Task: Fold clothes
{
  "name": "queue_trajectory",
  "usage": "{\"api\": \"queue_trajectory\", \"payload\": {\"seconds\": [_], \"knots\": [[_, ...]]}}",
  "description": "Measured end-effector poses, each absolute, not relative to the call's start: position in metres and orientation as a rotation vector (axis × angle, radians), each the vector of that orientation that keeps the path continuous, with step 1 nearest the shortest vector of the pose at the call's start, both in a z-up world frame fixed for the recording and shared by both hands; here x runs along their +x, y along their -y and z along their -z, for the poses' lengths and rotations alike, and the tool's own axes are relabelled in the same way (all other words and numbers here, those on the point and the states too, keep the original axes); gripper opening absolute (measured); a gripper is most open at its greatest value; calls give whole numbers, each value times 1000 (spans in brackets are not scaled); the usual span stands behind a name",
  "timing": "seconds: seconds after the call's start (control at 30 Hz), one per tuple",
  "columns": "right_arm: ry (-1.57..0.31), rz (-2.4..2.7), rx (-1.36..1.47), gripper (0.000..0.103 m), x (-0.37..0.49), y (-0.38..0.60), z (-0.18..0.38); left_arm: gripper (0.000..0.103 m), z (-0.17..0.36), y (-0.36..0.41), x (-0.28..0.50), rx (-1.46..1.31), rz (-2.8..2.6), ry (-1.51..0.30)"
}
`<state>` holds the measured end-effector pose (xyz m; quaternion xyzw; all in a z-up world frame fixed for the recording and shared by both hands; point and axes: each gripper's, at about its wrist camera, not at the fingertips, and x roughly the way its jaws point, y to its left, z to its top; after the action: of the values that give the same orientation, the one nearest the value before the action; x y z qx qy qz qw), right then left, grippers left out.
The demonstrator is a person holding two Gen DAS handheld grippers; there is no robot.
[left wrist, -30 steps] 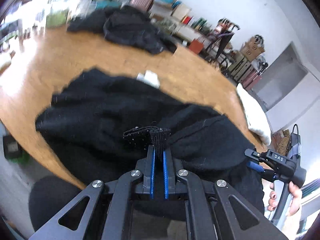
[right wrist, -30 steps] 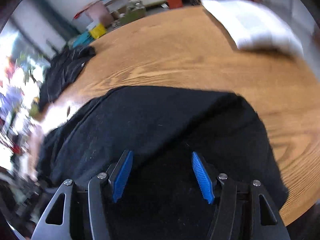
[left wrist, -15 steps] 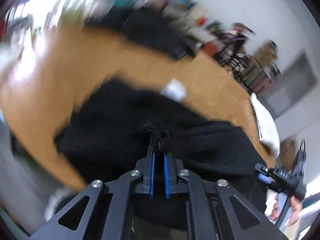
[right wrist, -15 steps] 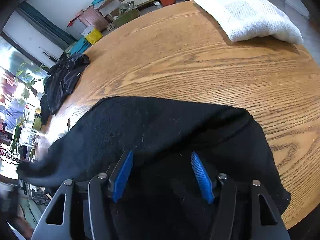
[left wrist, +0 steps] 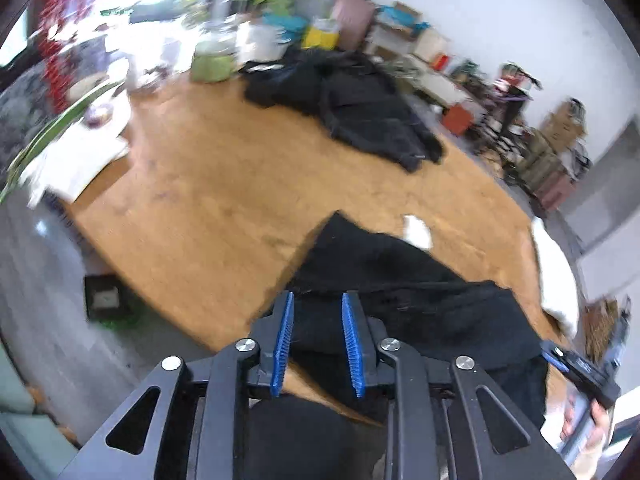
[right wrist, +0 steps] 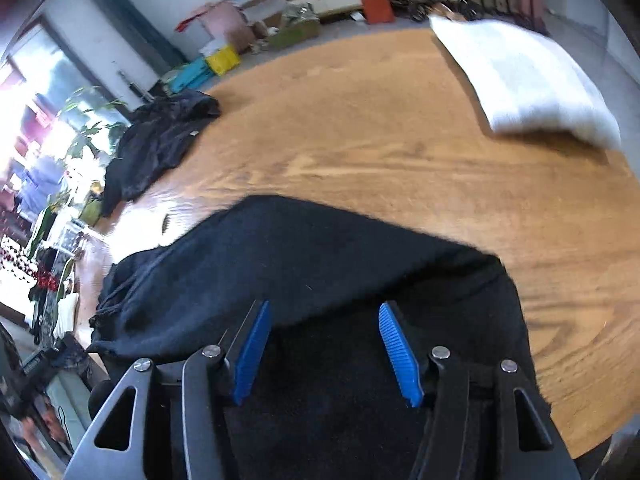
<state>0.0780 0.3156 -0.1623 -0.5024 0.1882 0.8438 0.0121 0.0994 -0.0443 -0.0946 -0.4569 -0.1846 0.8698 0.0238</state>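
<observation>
**Both jaws open over the black garment**

While the black garment (left wrist: 404, 292) lies bunched at the near edge of the wooden surface (left wrist: 192, 200), I have my left gripper (left wrist: 318, 344) hovering low over its left end, pointing forward across the wood. Its jaws stand partly open, blue pads (left wrist: 282, 344) apart with only dark cloth showing between them, and they have hold of nothing; whether the tips brush the fabric I cannot tell. From this camera the garment runs rightward from a pointed corner, with a small white tag or scrap (left wrist: 418, 230) at its far edge. Beyond it, a second dark heap of clothes (left wrist: 352, 108) sits well apart toward the far side, and a folded white textile (left wrist: 556, 276) lies at the right rim. At the far right of that view I see my right hand (left wrist: 592, 432) gripping the handle of the other tool.

Moving to the right wrist view, my right gripper (right wrist: 326, 352) is angled down over the right part of the same garment (right wrist: 304, 272). Its jaws are spread wide, wider than the left ones, and they clamp nothing; black fabric fills the gap beneath them. The cloth is doubled over, an upper layer's edge crossing just ahead of the pads. The white textile (right wrist: 528, 80) lies far right on the surface (right wrist: 380, 140), and the dark heap (right wrist: 156, 148) far left.
</observation>
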Motion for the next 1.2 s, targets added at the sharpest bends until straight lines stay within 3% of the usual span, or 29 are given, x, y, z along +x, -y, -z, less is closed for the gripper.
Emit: {"api": "queue_trajectory", "payload": {"seconds": [0.13,0.23,0.37,0.47,0.57,0.63,0.7,0.77,0.87,1.03,1.2], "knots": [[-585,-2677,-1565,58,59,-298,164,29,109,-17,82,-1352,-2482,419],[-563,-2717,-1634,58,54,-272,179,29,139,-49,74,-1452,-2416,311],[-405,-2744,-1690,58,62,-250,198,29,174,-41,68,-1585,-2400,364],[-410,-2776,-1696,58,74,-256,201,29,169,-25,70,-1588,-2415,441],[-501,-2751,-1671,58,91,-281,195,29,143,-25,80,-1506,-2539,357],[-514,-2679,-1574,60,109,-314,182,38,130,-34,82,-1447,-2540,356],[-503,-2588,-1489,65,134,-349,173,63,122,-55,87,-1406,-2539,321],[-507,-2486,-1459,65,160,-377,171,65,118,-91,98,-1350,-2525,158],[-656,-2403,-1469,66,213,-407,178,65,122,-156,119,-1258,-2421,-95],[-1067,-2361,-1459,67,282,-413,197,65,133,-232,165,-1075,-2211,-317],[-1222,-2346,-1479,66,283,-403,227,65,146,-270,225,-842,-2089,-630]]}}
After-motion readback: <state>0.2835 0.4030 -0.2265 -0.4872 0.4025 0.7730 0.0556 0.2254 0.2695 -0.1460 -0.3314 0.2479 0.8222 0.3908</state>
